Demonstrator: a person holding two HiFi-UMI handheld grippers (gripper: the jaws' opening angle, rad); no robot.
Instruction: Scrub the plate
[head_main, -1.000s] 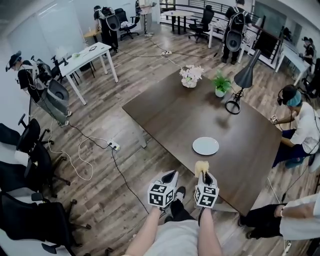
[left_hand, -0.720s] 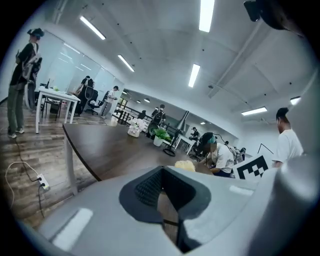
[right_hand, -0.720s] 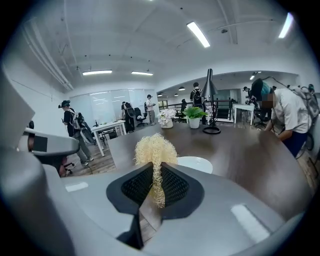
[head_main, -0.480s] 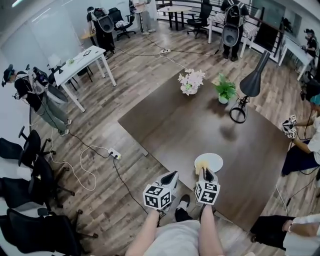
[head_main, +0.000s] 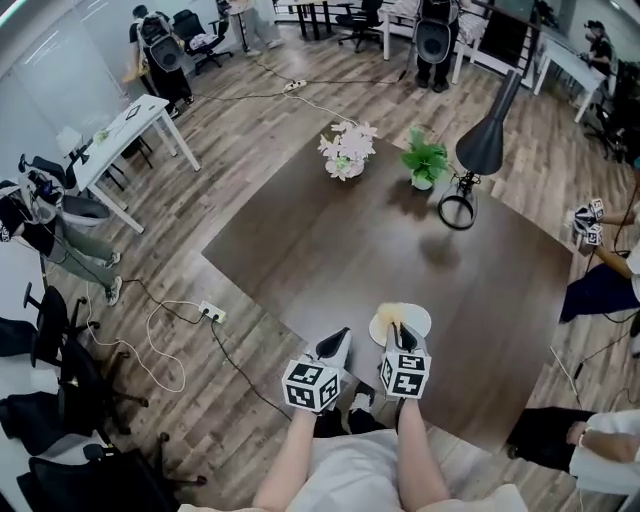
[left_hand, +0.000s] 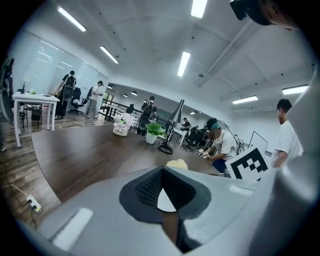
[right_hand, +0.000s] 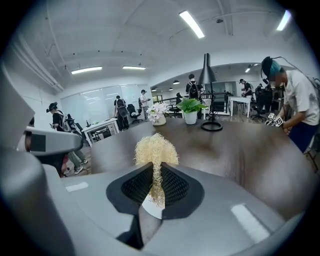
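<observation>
Head view, looking steeply down: a dark wooden table (head_main: 330, 250) fills the middle of an open office with wood flooring. A white plate (head_main: 416, 319) lies flat near the table's near edge, just ahead of the person's two outstretched arms.

The right gripper (head_main: 397, 334) reaches over the near side of the plate. Its jaws are closed tight on a pale yellow scrubber (head_main: 391, 317), a wiry tuft that sticks out past the jaw tips and sits over the plate's left part. The right gripper view shows this clearly: the tuft (right_hand: 155, 150) fans out above the right gripper (right_hand: 155, 170), with a thin strand pinched between the jaws.

The left gripper (head_main: 339, 342) hangs just left of the plate, by the table's near left edge. In the left gripper view the left gripper (left_hand: 162, 171) has its jaws pressed together with nothing between them.

At the far end of the table stand a pot of pale flowers (head_main: 345, 152), a small green plant (head_main: 424, 160) and a black desk lamp (head_main: 482, 143). A person sits at the table's right side, and others stand farther off.
</observation>
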